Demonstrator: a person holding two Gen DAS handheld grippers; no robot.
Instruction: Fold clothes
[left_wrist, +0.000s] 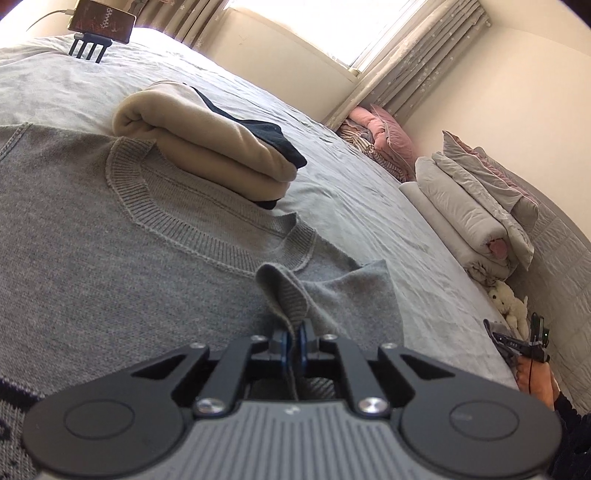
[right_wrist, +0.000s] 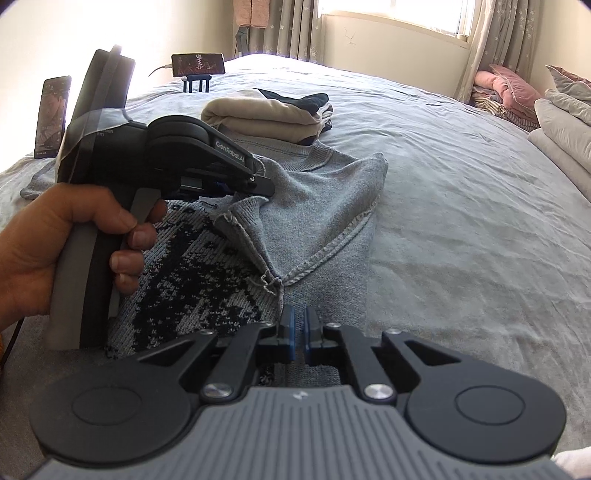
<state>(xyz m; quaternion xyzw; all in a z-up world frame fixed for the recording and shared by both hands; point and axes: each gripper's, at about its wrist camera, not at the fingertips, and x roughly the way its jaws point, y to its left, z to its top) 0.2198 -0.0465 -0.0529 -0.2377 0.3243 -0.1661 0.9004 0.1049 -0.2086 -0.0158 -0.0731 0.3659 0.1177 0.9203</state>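
Observation:
A grey knit sweater (left_wrist: 92, 236) lies spread on the bed, its ribbed neck hole facing up; it also shows in the right wrist view (right_wrist: 325, 206), with a dark patterned panel (right_wrist: 192, 280) turned up. My left gripper (left_wrist: 295, 334) is shut on a fold of the sweater's edge (left_wrist: 286, 295); in the right wrist view the left gripper (right_wrist: 258, 184) pinches that fold above the sweater. My right gripper (right_wrist: 298, 328) hovers over the sweater's lower part, jaws nearly together with a narrow gap and nothing between them.
A folded stack of beige and dark clothes (left_wrist: 207, 147) lies beyond the sweater. A phone on a stand (right_wrist: 197, 65) and a second phone (right_wrist: 51, 110) stand on the bed's far side. Folded quilts and pillows (left_wrist: 476, 206) and a plush toy (left_wrist: 511, 302) lie at the right.

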